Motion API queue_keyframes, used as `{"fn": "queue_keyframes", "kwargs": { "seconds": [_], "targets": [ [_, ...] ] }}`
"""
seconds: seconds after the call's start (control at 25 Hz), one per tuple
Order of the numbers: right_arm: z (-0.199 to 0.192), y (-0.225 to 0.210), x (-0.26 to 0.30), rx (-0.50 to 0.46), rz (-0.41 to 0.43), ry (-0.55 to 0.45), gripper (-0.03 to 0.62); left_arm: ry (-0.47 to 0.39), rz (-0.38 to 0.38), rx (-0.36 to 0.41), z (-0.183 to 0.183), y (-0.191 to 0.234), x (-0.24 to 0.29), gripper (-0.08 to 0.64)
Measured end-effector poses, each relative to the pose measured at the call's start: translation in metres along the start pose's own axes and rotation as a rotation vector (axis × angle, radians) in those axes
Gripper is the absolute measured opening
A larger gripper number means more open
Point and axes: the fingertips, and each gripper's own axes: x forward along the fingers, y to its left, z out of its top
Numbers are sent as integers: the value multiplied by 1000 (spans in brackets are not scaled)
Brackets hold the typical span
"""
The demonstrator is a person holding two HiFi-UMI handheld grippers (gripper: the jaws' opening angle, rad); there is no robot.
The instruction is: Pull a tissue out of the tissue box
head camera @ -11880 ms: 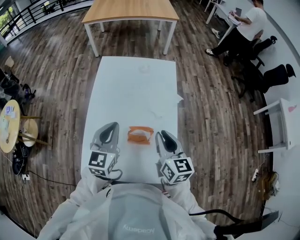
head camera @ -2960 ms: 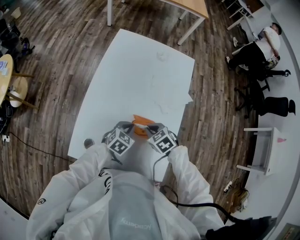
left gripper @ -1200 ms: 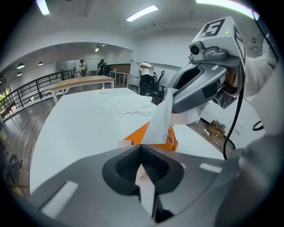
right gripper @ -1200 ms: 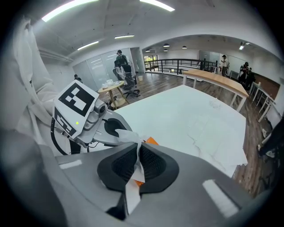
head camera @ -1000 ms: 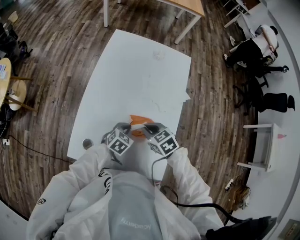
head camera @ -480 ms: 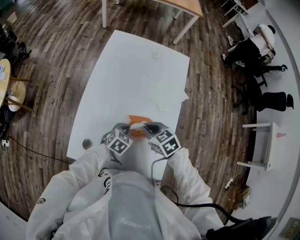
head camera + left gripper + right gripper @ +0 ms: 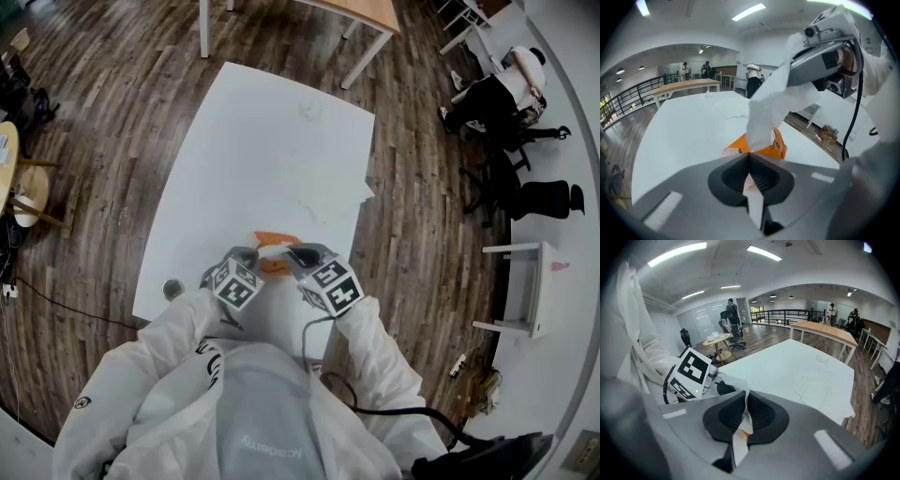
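The tissue (image 7: 765,112) is thin, white, soft paper, creased and gathered into a narrow band. Its long axis runs steeply upward from the top opening of the tissue pack (image 7: 778,146) and leans toward the right gripper (image 7: 820,56). The lower end sits in the pack, and the upper end lies between the right gripper's fingertips.

The right gripper's jaws are fully closed, with their ribbed black pads pinching a fold of the tissue. A strip of it trails back between the pads in the right gripper view.

The pack is a soft orange wrapper with a crinkled, slightly glossy surface. It lies flat, directly ahead of the left gripper (image 7: 749,157) fingertips and below the right gripper's tips. The left gripper's jaws are also closed and clamp a pale thin flap at the pack's near edge.

Both sets of fingers converge over the pack, tips close together. The pack rests on a smooth, matte white table (image 7: 272,159) that extends well beyond the fingertips. The floor around the table is dark wood plank.
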Motion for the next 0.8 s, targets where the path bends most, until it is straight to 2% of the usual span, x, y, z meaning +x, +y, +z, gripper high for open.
{"fn": "queue_keyframes", "kwargs": {
  "seconds": [0.8],
  "targets": [
    [15, 2, -16, -14, -27, -36, 2, 8, 0, 6, -4, 0, 2, 2]
  ]
}}
